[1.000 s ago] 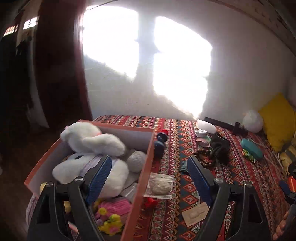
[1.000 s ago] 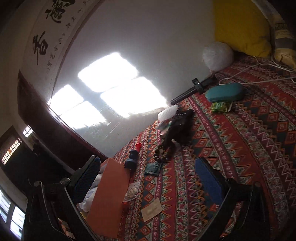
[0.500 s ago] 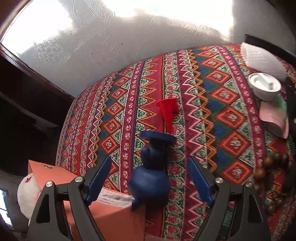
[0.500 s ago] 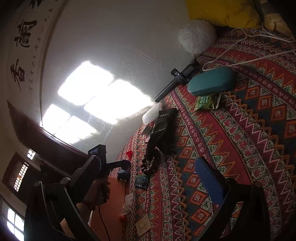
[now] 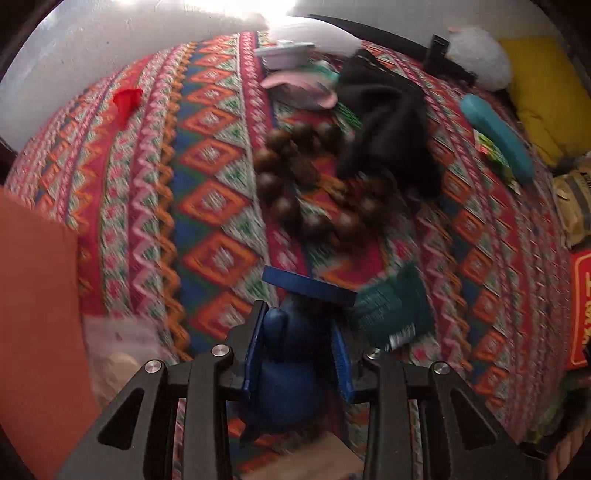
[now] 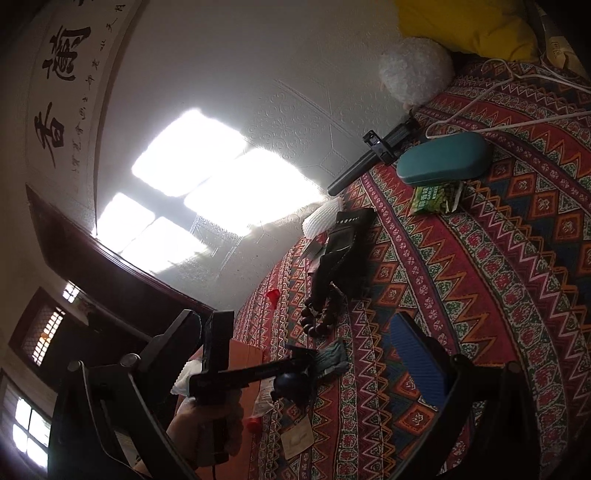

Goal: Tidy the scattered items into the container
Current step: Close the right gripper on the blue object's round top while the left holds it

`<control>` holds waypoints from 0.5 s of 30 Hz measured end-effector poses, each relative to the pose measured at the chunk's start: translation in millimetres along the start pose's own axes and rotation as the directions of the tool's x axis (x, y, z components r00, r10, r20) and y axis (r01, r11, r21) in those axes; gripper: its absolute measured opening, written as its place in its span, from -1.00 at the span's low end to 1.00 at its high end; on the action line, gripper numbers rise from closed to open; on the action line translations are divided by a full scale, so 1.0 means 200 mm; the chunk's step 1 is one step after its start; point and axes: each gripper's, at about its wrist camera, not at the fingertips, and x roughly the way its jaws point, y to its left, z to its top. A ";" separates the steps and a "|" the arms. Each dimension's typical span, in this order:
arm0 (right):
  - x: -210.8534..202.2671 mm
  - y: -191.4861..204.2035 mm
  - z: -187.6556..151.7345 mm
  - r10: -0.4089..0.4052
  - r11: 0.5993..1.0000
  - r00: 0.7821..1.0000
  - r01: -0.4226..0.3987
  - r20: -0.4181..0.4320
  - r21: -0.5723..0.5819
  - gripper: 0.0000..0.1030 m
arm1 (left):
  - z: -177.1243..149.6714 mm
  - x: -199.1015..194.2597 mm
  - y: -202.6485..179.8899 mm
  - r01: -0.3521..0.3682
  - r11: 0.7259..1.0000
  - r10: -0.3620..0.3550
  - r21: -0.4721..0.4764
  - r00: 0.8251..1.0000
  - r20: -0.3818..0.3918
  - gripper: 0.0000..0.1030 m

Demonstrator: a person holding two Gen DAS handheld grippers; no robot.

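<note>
Left gripper closing its jaws around the blue toy, bound for the orange box at nine o'clock; right gripper waits, jaws apart.

Beads lie on the bedspread, behind the bottle.

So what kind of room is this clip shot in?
Probably a bedroom or sitting room in a home: a patterned woven cover spread over a bed or couch, a yellow cushion against the wall, and a framed calligraphy scroll hanging above.
</note>
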 end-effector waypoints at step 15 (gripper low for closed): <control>0.47 0.03 -0.69 -0.072 0.996 0.750 0.082 -0.658 -0.016 0.87 | -0.97 -0.39 -0.13 0.064 0.997 -0.054 -0.032 0.970 0.237 0.49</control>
